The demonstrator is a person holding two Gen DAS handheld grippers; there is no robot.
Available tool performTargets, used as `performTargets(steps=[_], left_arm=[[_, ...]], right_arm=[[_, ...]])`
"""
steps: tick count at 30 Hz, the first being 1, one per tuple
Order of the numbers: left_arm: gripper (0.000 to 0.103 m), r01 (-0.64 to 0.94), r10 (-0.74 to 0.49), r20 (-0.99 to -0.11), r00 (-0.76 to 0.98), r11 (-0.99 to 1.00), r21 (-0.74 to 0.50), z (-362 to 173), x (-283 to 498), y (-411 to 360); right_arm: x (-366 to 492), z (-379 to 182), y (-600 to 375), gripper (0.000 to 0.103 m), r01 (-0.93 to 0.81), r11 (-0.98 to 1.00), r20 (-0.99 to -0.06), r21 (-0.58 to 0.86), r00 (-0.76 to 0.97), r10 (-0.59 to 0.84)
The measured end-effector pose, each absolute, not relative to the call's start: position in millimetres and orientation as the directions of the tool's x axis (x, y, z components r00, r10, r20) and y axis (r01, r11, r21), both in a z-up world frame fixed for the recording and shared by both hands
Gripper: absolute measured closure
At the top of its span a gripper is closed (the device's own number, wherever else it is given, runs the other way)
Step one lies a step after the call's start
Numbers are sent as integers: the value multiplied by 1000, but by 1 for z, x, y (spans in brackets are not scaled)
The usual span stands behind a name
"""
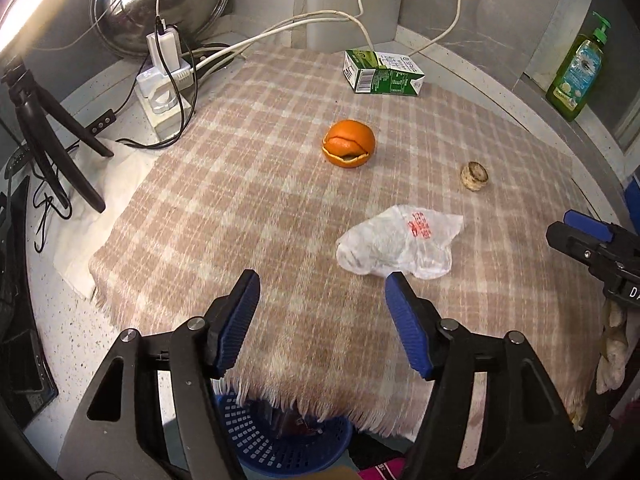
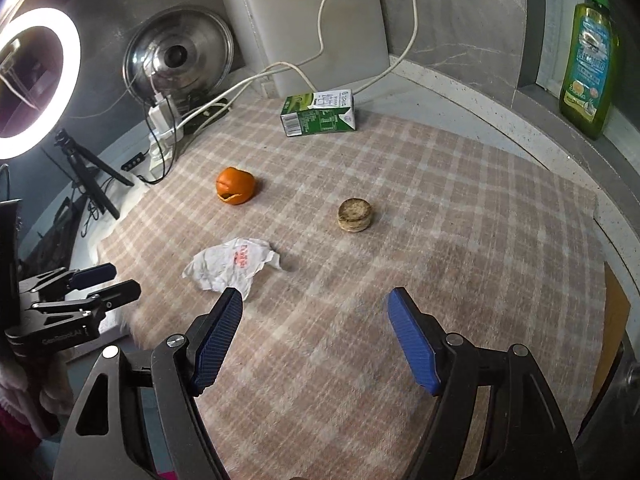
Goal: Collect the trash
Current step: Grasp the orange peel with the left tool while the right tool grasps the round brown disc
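Note:
On the plaid cloth (image 1: 248, 184) lie an orange peel (image 1: 349, 143), a green milk carton (image 1: 382, 72) on its side, a small round brownish lump (image 1: 474, 176) and a crumpled white plastic bag (image 1: 398, 246). The same things show in the right wrist view: peel (image 2: 235, 185), carton (image 2: 320, 113), lump (image 2: 355, 215), bag (image 2: 232, 264). My left gripper (image 1: 322, 286) is open and empty, just short of the bag. My right gripper (image 2: 316, 302) is open and empty, right of the bag. A blue mesh basket (image 1: 276, 436) sits below the table's front edge.
A power strip with chargers and cables (image 1: 162, 76), a steel lid (image 1: 160, 0), a tripod (image 1: 48, 132) and a ring light (image 2: 36, 80) crowd the back left. A green soap bottle (image 2: 590, 68) stands on the right ledge. White paper (image 1: 100, 208) lies left of the cloth.

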State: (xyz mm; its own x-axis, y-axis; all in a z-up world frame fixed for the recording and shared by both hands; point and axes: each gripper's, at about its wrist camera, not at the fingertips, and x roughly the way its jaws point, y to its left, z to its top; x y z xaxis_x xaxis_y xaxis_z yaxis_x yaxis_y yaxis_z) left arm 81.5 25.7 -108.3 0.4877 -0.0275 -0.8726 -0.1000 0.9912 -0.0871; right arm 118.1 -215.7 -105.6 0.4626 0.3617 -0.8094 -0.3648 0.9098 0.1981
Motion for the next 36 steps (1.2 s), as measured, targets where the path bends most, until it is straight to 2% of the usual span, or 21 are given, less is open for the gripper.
performTargets(steps=[19, 36], left_arm=[[36, -122, -32, -899, 437, 988, -94, -131, 196, 25], [36, -116, -19, -922, 387, 991, -69, -158, 241, 13]], right_arm=[[204, -151, -199, 28, -335, 920, -856, 202, 396, 332], [225, -173, -189, 28, -338, 924, -874, 179, 377, 307]])
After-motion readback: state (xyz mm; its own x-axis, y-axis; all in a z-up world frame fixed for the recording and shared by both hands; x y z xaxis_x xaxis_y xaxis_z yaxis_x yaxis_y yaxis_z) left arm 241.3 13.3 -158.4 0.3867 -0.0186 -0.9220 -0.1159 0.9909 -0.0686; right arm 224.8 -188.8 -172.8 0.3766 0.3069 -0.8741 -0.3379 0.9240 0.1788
